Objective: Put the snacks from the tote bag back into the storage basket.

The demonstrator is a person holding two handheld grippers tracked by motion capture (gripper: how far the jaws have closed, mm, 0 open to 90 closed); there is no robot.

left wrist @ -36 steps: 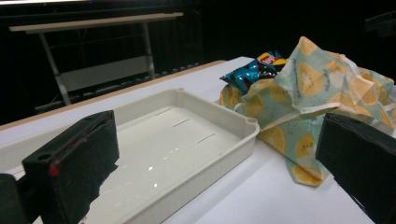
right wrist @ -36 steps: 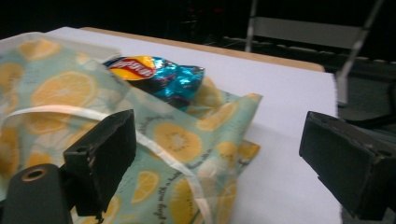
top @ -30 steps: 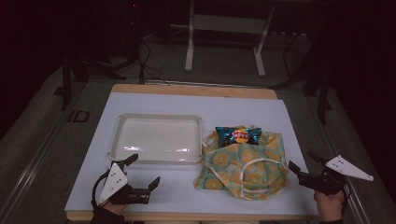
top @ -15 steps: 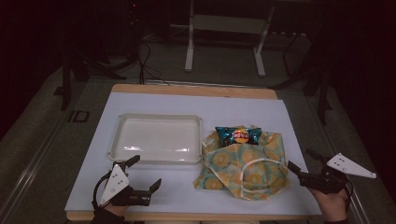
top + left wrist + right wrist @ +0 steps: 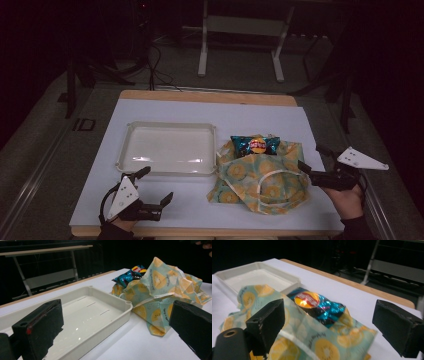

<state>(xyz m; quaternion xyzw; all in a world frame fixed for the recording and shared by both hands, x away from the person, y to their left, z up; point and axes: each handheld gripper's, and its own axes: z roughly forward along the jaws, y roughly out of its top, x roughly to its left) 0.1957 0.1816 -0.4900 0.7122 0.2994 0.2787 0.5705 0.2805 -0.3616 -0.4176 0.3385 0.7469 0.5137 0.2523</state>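
The snack bag [image 5: 255, 145] is half tucked into the lemon-print cloth bag [image 5: 262, 177], lying just right of the empty white tray [image 5: 167, 149]. The right gripper [image 5: 312, 162], jaws spread, is aimed at it for removal; the left gripper [image 5: 155, 185], also spread, is kept clear near the tray. Only cloth folds are seen in the way.

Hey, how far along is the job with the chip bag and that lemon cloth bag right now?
Barely begun. Done: nothing obvious; the chip bag lies partly inside the lemon-print cloth bag, and the white tray beside it holds nothing. In hand: nothing; the left gripper and right gripper are both open, the right one close by the cloth bag's edge. Left: probably gripping the cloth bag or the chips, and every step after.
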